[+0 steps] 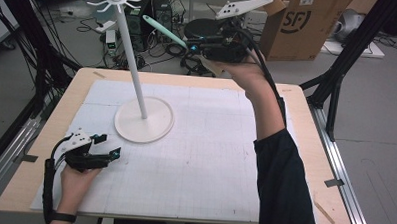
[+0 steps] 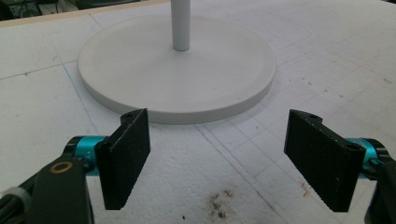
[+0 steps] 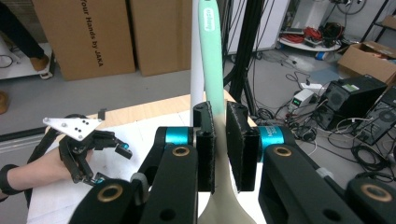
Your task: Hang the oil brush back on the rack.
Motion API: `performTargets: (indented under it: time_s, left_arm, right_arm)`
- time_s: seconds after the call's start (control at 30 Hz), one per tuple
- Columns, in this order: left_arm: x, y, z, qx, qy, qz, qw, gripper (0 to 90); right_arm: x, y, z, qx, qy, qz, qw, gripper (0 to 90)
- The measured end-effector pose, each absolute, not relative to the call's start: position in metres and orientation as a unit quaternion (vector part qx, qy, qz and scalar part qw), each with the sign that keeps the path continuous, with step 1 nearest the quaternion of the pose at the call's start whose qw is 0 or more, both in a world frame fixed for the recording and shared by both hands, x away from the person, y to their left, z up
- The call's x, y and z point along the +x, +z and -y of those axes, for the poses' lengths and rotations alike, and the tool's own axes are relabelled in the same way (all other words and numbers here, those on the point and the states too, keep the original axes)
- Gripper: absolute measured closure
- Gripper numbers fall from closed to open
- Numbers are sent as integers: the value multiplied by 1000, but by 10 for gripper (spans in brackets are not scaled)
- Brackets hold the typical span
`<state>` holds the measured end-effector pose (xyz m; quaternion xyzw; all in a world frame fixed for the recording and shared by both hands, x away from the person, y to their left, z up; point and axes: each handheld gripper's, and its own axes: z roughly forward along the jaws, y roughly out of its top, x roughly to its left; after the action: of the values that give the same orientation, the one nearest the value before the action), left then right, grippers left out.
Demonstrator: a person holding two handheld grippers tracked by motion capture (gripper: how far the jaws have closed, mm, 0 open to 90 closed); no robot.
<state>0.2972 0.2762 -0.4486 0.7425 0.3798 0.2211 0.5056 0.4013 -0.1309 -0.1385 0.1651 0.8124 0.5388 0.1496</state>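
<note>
Two grippers, one stand:
table: white gridded foam mat [image 1: 205, 157] on wooden tabletop [image 1: 306, 121]
stand: tall white pole stand with round base [image 1: 144, 119], hooks on top
right gripper [image 1: 201, 46]: raised beyond the stand's far side, jaws clamped on mint-green, cream-ended utensil handle [image 1: 162, 30], tip near pole
left gripper [image 1: 109, 146]: just beside stand base, jaws wide apart, holding nothing

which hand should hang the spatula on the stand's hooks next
Right, probably: the right gripper already clamps the spatula, raised near the stand's hooks. The left gripper sits open, low by the base.
</note>
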Motion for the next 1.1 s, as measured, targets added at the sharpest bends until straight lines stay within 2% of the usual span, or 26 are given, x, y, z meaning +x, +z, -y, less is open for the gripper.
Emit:
performTargets:
  time_s: [1.1]
  left_arm:
    - [297, -448, -275, 745, 225, -375, 504, 236]
  right_arm:
    - [402, -126, 121, 157, 546, -809, 153, 829]
